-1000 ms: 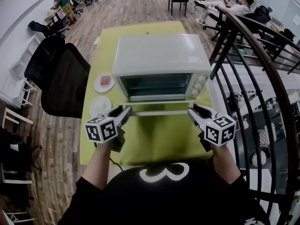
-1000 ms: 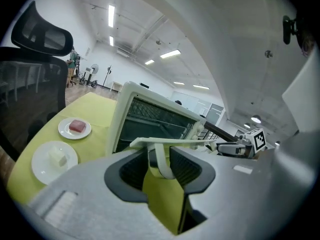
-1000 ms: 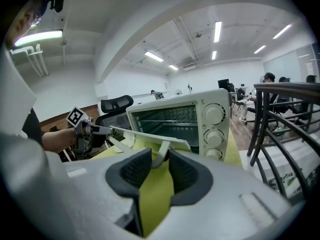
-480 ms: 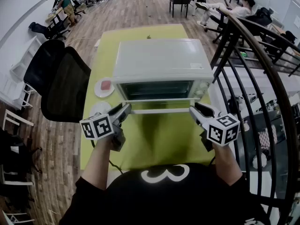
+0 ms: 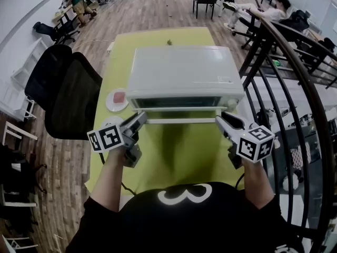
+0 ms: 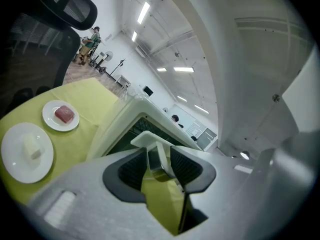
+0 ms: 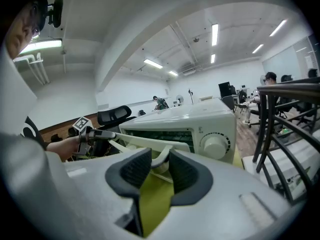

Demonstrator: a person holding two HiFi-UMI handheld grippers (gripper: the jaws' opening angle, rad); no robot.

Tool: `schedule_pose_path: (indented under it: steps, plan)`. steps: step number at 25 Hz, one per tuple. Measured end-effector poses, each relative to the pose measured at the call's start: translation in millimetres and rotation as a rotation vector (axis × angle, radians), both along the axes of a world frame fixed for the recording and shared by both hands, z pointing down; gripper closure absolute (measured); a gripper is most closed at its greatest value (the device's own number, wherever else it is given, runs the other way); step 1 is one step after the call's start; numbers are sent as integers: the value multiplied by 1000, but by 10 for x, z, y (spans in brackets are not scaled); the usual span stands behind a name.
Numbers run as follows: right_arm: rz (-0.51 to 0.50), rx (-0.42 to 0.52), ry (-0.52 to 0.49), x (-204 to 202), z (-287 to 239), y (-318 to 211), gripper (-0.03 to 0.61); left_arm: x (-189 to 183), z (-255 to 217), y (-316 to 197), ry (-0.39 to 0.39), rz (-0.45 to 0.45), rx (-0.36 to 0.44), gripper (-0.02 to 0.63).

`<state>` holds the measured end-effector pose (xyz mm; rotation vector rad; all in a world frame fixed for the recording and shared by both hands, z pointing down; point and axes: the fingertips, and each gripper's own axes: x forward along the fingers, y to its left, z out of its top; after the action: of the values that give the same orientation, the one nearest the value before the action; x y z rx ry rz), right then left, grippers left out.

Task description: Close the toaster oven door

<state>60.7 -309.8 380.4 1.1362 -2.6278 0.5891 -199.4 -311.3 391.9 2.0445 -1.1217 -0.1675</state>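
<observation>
A white toaster oven stands on the yellow-green table. Its glass door is tilted up, close to the oven's front. The white door handle runs along the door's near edge. My left gripper holds the handle's left end. In the left gripper view the handle's post sits between the pads of that gripper, whose jaws are opening slightly. My right gripper is shut on the handle's right end, which shows between its pads in the right gripper view.
Two white plates lie left of the oven: one with a red piece, one with a pale piece partly behind my left gripper. A black chair stands left of the table. A black railing runs along the right. The oven's knob faces me.
The door has swung up from nearly flat to nearly against the oven. Both grippers moved up and forward with the handle.
</observation>
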Motion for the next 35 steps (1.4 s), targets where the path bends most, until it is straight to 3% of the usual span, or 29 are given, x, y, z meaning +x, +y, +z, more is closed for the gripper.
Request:
schedule_pose_path:
  steps: [17, 27, 29, 35]
  plan:
    - [14, 32, -24, -69, -127, -389, 465, -61, -91, -372, 190, -18, -22, 454]
    - [21, 54, -20, -66, -146, -404, 465, -52, -101, -362, 232, -18, 3, 446]
    - [25, 68, -18, -60, -141, -416, 465, -66, -90, -365, 207, -17, 24, 446]
    - [36, 157, 34, -43, -205, -353, 465, -134, -198, -236, 15, -33, 124, 443]
